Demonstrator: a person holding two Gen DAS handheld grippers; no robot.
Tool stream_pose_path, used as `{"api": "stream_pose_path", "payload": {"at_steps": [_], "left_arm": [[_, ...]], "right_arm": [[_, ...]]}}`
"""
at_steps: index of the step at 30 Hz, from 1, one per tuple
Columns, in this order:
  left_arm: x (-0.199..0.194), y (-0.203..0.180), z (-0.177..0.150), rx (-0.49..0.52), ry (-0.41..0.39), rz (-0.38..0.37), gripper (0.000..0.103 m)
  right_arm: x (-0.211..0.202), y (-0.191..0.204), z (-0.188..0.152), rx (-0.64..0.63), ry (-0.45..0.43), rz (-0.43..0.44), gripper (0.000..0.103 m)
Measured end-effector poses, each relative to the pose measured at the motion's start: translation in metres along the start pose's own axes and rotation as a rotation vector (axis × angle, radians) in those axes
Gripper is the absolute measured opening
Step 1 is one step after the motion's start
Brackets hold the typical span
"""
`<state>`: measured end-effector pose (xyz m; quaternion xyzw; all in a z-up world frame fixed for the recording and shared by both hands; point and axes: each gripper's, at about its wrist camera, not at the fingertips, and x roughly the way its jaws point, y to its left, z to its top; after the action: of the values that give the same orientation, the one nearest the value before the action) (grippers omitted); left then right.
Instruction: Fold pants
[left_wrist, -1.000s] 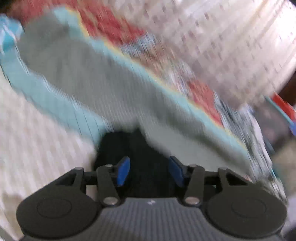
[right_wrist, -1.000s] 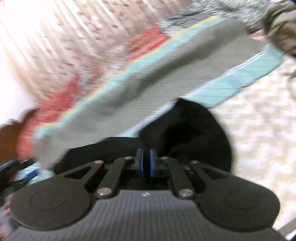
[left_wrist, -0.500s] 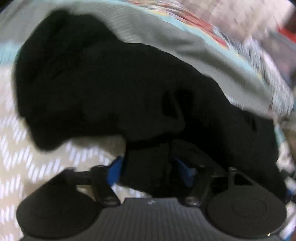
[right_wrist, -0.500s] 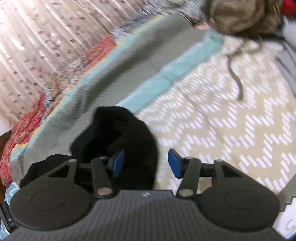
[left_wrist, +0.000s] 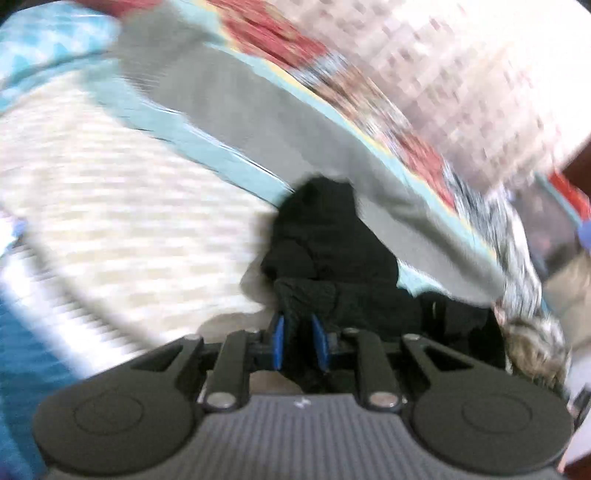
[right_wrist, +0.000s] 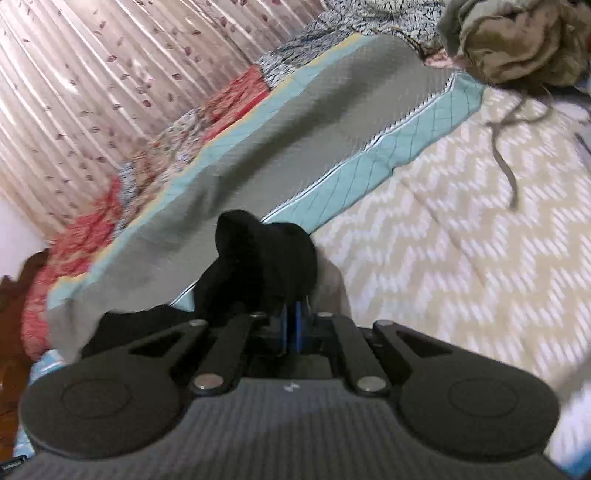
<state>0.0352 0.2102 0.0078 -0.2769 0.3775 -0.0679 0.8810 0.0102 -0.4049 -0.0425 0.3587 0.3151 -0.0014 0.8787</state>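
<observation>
Left gripper (left_wrist: 298, 341) and right gripper (right_wrist: 290, 326), each clenched on the black pants (left_wrist: 325, 240), at lower centre, over the bed (right_wrist: 461, 229).

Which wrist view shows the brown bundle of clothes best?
Right wrist: the brown bundle of clothes lies fairly sharp at the top right on the bed. Left wrist shows only a blurred tan patch at its right edge, possibly the same bundle.

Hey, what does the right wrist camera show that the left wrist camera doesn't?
Only the right wrist view shows the pleated curtain sharply, a crumpled olive garment with a trailing drawstring, and the right gripper shut on the black pants. Only the left wrist view shows the left gripper, nearly shut on the pants, plus something furry lower right. Both share the chevron bedspread and grey-and-teal quilt.
</observation>
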Motion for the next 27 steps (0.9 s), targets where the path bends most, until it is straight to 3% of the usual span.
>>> {"api": "stream_pose_path", "payload": {"at_steps": [4, 7, 9, 11, 12, 13, 15, 20, 23, 25, 27], "left_arm": [[-0.060, 0.042, -0.014, -0.042, -0.061, 0.119, 0.016], [-0.048, 0.062, -0.027, -0.096, 0.015, 0.176, 0.016], [-0.038, 0.072, -0.040, -0.108, 0.053, 0.196, 0.016], [-0.033, 0.076, -0.048, -0.095, 0.060, 0.229, 0.016], [-0.026, 0.072, -0.053, -0.094, 0.061, 0.235, 0.017], [-0.026, 0.072, -0.054, -0.099, 0.061, 0.237, 0.017], [-0.033, 0.071, -0.058, -0.111, 0.059, 0.235, 0.017], [-0.038, 0.080, -0.059, -0.161, 0.053, 0.196, 0.017], [-0.039, 0.077, -0.062, -0.140, 0.061, 0.202, 0.017], [-0.037, 0.075, -0.064, -0.127, 0.071, 0.211, 0.017], [-0.036, 0.076, -0.063, -0.129, 0.070, 0.207, 0.017]], "right_arm": [[-0.042, 0.004, -0.051, -0.030, 0.047, -0.023, 0.010], [-0.038, 0.019, -0.071, -0.137, 0.082, -0.119, 0.011], [-0.031, 0.037, -0.068, -0.239, 0.084, -0.121, 0.013], [-0.019, 0.068, -0.061, -0.391, 0.067, -0.081, 0.032], [-0.011, 0.081, -0.059, -0.458, 0.058, -0.069, 0.059], [-0.001, 0.097, -0.057, -0.532, 0.054, -0.049, 0.078], [0.026, 0.131, -0.053, -0.646, 0.077, 0.004, 0.079], [0.093, 0.187, -0.074, -0.692, 0.298, 0.088, 0.072], [0.100, 0.211, -0.108, -0.834, 0.293, 0.129, 0.068], [0.111, 0.216, -0.126, -0.879, 0.327, 0.122, 0.067], [0.129, 0.212, -0.138, -0.932, 0.342, 0.056, 0.067]]}}
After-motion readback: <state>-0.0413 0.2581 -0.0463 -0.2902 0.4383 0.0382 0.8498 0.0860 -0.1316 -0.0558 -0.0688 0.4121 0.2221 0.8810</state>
